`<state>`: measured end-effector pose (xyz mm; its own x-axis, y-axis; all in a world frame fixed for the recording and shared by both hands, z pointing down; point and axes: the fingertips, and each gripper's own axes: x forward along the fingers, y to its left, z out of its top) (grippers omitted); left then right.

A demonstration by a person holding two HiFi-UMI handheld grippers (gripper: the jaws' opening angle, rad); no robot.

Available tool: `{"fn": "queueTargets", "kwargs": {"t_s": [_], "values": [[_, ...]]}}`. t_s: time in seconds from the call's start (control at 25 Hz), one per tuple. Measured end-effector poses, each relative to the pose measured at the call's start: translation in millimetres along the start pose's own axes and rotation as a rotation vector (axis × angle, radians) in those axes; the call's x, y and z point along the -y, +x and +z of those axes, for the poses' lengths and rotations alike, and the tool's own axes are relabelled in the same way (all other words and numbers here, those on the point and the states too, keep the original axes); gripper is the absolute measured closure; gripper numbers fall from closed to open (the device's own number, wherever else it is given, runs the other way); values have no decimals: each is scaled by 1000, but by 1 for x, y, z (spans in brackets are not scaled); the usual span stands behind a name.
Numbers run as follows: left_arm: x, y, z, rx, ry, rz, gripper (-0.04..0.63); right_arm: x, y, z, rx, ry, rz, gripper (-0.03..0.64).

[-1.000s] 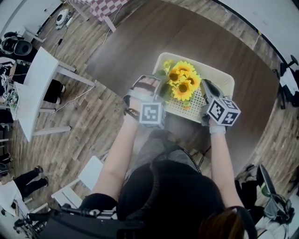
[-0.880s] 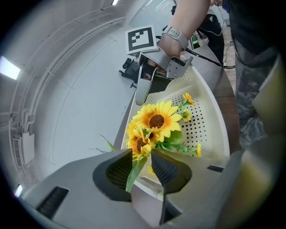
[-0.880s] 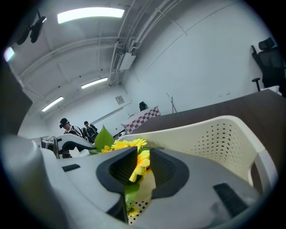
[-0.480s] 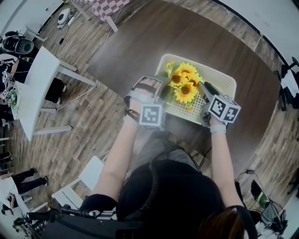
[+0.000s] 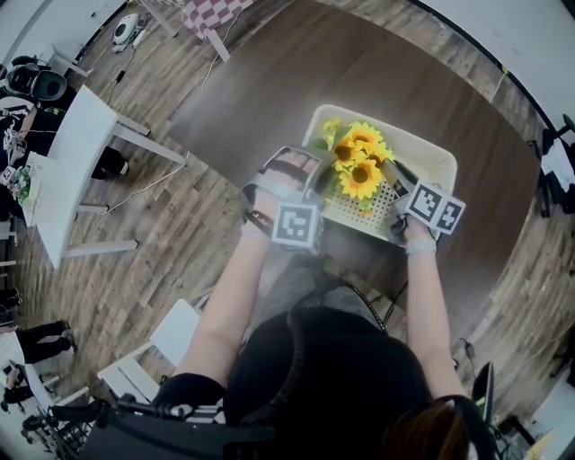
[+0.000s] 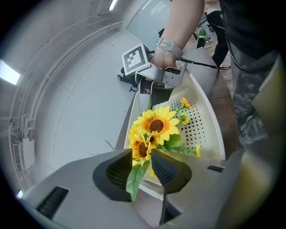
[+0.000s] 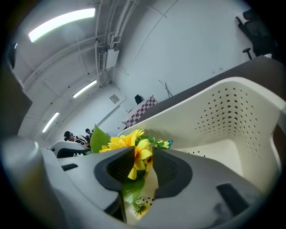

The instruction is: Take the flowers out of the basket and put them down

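A bunch of yellow sunflowers (image 5: 359, 162) lies in a cream perforated basket (image 5: 431, 154) on the dark table. My left gripper (image 5: 316, 180) meets the bunch from the left. In the left gripper view a green leaf and a flower head sit wedged between its pads, so the gripper (image 6: 142, 156) is shut on the flowers (image 6: 155, 126). My right gripper (image 5: 398, 180) comes in from the right. Its jaws are closing, with yellow petals (image 7: 139, 154) between the pads and no clear press. The basket wall (image 7: 232, 116) fills the right gripper view.
The basket stands near the front edge of a round dark table (image 5: 296, 81). A white table (image 5: 72, 171) and people stand at the left. A checkered cloth (image 5: 202, 13) is at the back, and a white stool (image 5: 171, 337) is by my left side.
The right gripper's marker cube has tilted flatter and shifted slightly right. The flowers and the left gripper have stayed put relative to the basket.
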<state>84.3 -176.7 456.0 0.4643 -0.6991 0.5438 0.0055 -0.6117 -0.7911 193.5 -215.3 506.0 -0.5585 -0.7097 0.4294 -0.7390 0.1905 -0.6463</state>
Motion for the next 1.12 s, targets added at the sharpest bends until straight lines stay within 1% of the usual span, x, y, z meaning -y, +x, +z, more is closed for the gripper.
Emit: {"fn": "queueTargets", "kwargs": {"t_s": [0.08, 0.16, 0.36, 0.6, 0.68, 0.96, 1.0, 1.12], "values": [[1, 3, 2, 1, 21, -5, 457, 2, -2, 0, 2, -4, -12, 486], [4, 7, 2, -7, 41, -22, 419, 3, -3, 0, 2, -8, -16, 486], [12, 11, -7, -23, 73, -60, 419, 4, -3, -2, -14, -4, -17, 486], [14, 23, -6, -21, 100, -66, 419, 3, -1, -4, -23, 29, 2, 486], [15, 26, -6, -16, 96, -73, 419, 3, 0, -5, -22, 44, 10, 502], [18, 34, -2, 9, 67, -91, 419, 1, 1, -5, -17, 63, 24, 515], [18, 34, -1, 13, 64, -89, 441, 1, 1, -5, -16, 65, 25, 515], [17, 34, 0, 14, 64, -82, 446, 0, -1, -4, -13, 66, 26, 528]]}}
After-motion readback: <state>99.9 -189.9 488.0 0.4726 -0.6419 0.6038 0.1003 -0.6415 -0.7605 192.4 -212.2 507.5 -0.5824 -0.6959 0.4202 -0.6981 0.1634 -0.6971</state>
